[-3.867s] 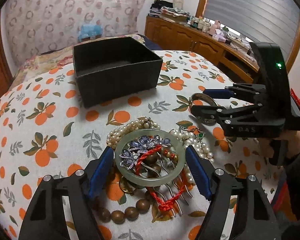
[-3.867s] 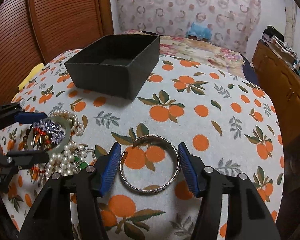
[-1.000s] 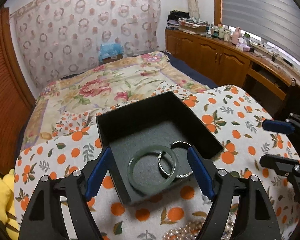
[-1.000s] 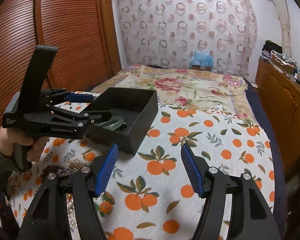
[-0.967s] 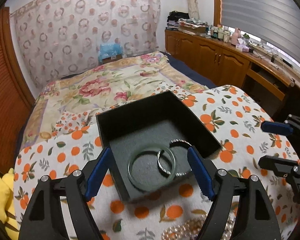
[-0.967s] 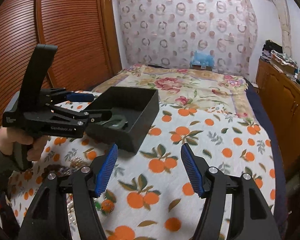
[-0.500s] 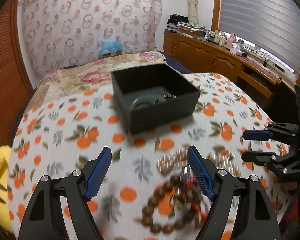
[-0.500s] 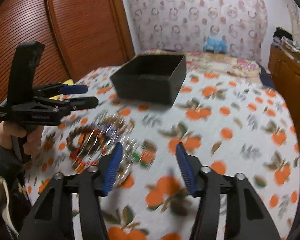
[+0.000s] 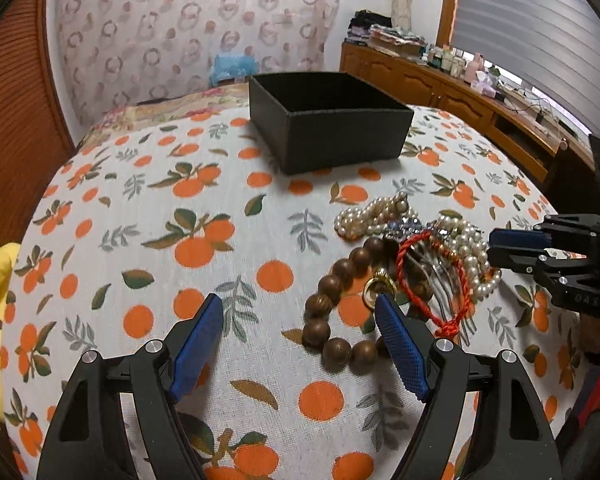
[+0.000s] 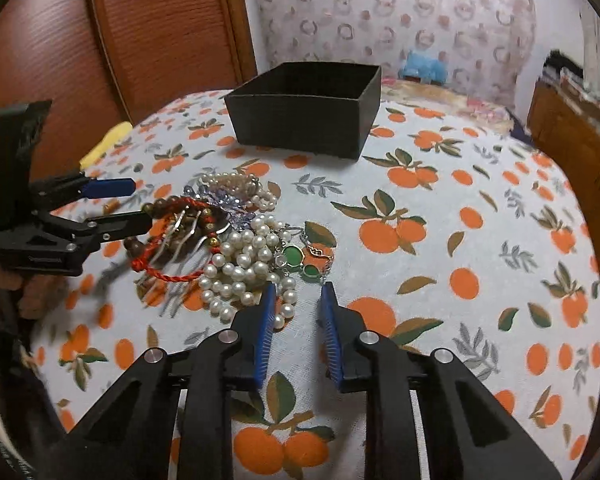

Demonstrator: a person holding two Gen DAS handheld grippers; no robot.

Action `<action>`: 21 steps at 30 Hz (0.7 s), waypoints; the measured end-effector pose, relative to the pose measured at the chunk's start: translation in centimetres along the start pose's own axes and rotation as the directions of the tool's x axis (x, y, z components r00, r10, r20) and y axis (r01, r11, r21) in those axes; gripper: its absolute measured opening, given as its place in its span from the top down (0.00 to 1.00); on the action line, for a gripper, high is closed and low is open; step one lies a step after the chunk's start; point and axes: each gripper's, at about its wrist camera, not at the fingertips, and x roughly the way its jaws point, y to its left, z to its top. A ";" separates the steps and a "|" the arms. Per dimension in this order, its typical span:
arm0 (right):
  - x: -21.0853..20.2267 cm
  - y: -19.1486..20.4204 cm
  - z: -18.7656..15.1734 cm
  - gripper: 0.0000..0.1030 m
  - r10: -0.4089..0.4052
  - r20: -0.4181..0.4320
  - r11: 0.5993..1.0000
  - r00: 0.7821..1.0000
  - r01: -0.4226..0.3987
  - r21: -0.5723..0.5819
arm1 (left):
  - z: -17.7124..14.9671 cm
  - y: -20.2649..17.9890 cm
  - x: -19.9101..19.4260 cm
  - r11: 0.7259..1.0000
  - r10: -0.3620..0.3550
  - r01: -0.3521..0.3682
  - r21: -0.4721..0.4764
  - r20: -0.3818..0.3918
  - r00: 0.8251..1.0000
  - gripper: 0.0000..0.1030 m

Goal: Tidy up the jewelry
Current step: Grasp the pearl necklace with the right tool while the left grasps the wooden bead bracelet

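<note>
Closing its jaws on nothing yet, the right gripper [image 10: 296, 316] should probably nip one pearl strand [image 10: 244, 264] at the pile's near edge, well short of the black box [image 10: 304, 120], while the left gripper [image 9: 300, 344] hangs wide open and empty.

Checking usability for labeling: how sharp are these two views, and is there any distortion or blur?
Left wrist view: sharp on the wooden bead bracelet, with fisheye bending and dark corners. Right wrist view: pearls crisp, black box clear, slight motion smear around the red cord at left.

One black box [image 9: 332, 128], two tools, one wooden bead bracelet [image 9: 336, 300] (pearl strands uncountable).
</note>
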 end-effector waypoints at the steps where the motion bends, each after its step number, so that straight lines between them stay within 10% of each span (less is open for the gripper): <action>1: 0.0 0.1 0.0 0.76 -0.010 0.000 1.000 1.000 0.010 -0.009 | 0.0 0.0 0.0 1.000 0.001 -0.001 0.002 0.000 1.000 0.27; 12: 0.7 1.5 0.4 0.79 -0.072 0.005 0.994 0.997 0.072 -0.079 | -0.1 -0.3 0.5 0.999 0.029 -0.029 0.016 -0.020 0.999 0.24; 21: -0.9 0.7 -0.1 0.92 0.033 0.035 0.998 0.999 -0.031 -0.050 | -0.1 -0.2 0.6 0.999 0.035 -0.035 0.013 -0.021 0.999 0.23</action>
